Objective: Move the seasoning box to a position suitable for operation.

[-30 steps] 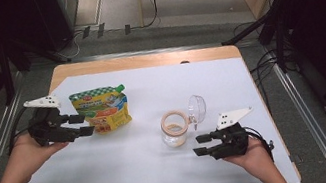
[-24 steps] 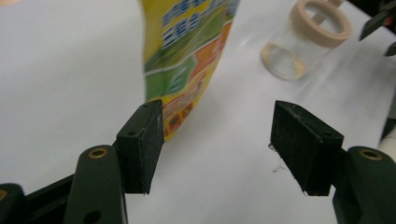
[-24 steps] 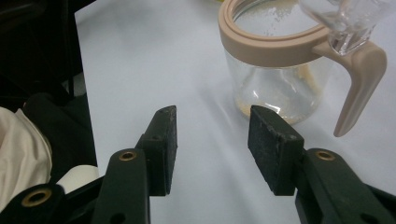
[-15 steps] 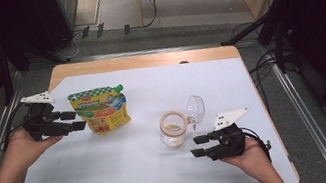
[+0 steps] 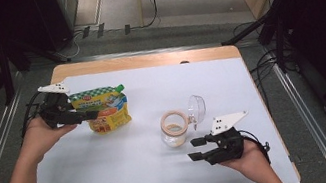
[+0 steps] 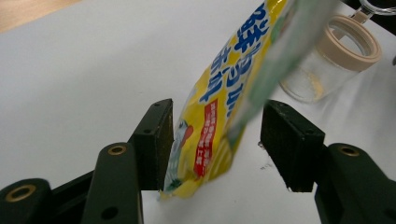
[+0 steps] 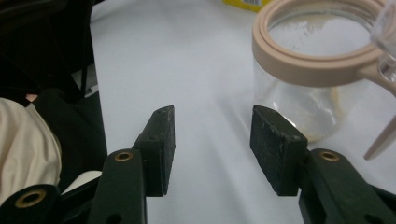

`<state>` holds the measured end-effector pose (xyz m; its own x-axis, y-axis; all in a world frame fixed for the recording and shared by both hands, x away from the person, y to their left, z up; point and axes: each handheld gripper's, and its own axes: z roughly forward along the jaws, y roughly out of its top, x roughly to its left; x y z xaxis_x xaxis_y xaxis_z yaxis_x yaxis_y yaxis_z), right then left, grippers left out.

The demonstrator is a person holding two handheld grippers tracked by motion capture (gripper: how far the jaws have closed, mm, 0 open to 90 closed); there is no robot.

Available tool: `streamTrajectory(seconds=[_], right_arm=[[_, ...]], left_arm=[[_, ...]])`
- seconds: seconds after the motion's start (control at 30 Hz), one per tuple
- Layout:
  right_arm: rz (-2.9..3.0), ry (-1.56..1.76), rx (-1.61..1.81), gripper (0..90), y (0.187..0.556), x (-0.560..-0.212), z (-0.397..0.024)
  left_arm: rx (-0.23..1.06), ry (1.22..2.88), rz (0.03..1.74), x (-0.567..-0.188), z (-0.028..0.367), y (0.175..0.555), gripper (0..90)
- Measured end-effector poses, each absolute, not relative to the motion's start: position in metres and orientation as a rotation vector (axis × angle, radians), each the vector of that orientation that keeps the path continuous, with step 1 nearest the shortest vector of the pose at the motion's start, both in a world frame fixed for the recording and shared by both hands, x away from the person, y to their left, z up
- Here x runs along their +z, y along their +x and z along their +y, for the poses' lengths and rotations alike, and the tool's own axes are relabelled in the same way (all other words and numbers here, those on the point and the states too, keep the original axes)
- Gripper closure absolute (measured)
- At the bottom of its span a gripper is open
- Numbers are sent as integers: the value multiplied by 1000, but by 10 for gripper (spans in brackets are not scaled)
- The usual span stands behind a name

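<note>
Left hand-held gripper [image 6: 215, 140] is seen with its jaws apart around the lower edge of the yellow refill pouch [image 6: 224, 112]; they have just been closing, one pad at the pouch face, the other clear of it, so nothing is clamped yet. Closure should be finished squarely on the flat body, well below the green spout [image 5: 119, 87], so the film is not creased. Pouch lies on the worktop [image 5: 116, 181], long axis running away from this gripper, spout end far. Right hand-held gripper [image 7: 212, 140] is held open and empty, with the open glass jar [image 7: 313, 84] just ahead.
</note>
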<state>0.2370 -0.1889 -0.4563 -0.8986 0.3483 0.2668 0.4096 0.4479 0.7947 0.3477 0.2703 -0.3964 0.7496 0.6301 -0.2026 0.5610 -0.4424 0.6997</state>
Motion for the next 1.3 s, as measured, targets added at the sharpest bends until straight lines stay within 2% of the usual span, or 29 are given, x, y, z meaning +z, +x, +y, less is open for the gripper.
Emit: streamTrajectory(seconds=[0.1, 0.37, 0.77, 0.9, 1.3], right_arm=[[-2601, -697, -1489, 519, 234, -453, -188], [-2614, -649, -1477, 520, 233, -447, -173], [-2586, -562, -1502, 533, 223, -436, -121], [-2591, -575, -1478, 533, 221, -434, -109], [-2620, -667, -1466, 552, 225, -429, -86]], left_arm=[[122, 2154, 875, -397, 267, 349, 486], [119, 2171, 834, -401, 263, 349, 673], [99, 2153, 834, -398, 262, 346, 883], [63, 2146, 848, -397, 260, 346, 900], [58, 2201, 878, -379, 246, 340, 900]])
